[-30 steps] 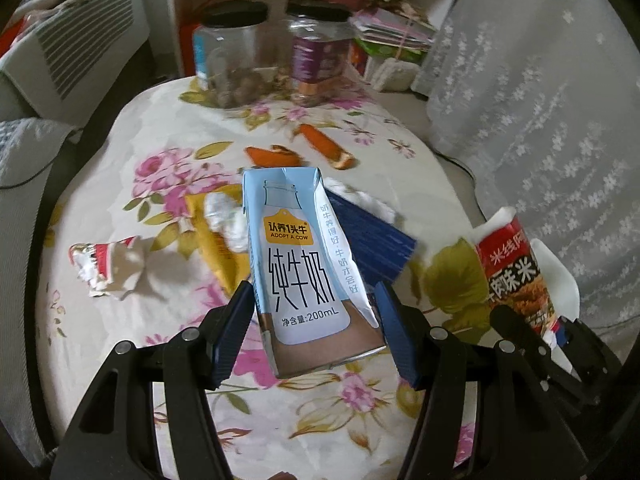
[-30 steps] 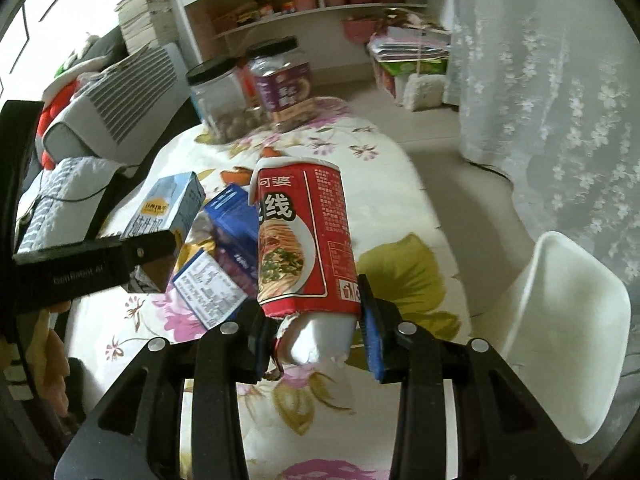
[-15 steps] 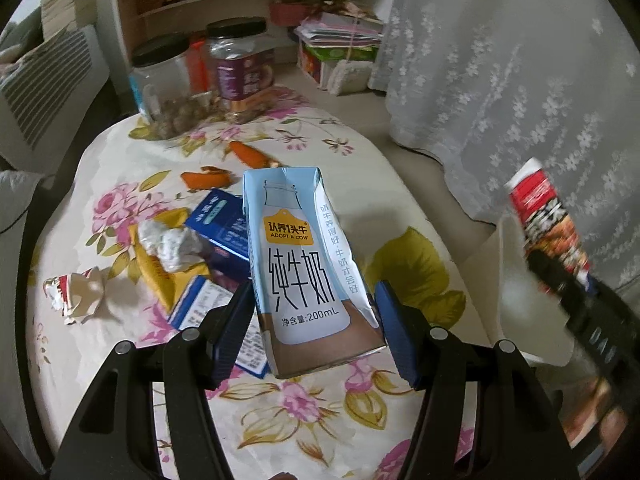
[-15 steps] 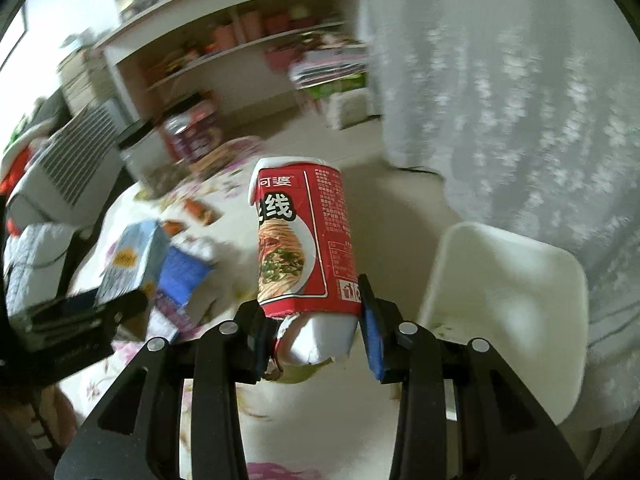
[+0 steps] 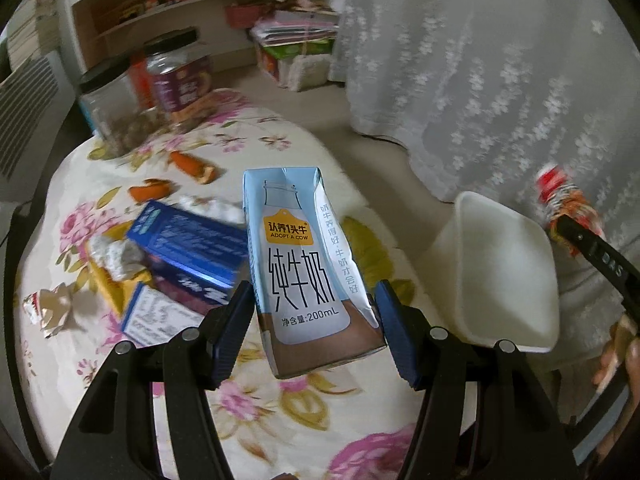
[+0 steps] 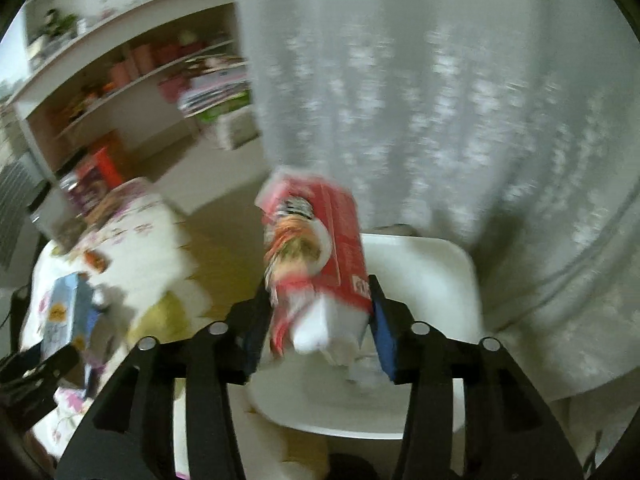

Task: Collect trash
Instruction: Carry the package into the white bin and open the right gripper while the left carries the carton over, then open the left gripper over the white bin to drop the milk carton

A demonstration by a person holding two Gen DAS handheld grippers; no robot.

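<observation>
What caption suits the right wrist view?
Right hand-held gripper opening its jaws around a red noodle packet above the white bin.

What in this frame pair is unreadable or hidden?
- Red packet: print smeared by motion blur, right wrist view; whether the opening tongs' pads still press it is unclear.
- White bin: bottom hidden by packet and tongs.
- Jars: contents blurred, left wrist view.
- Milk carton: back face hidden.
</observation>
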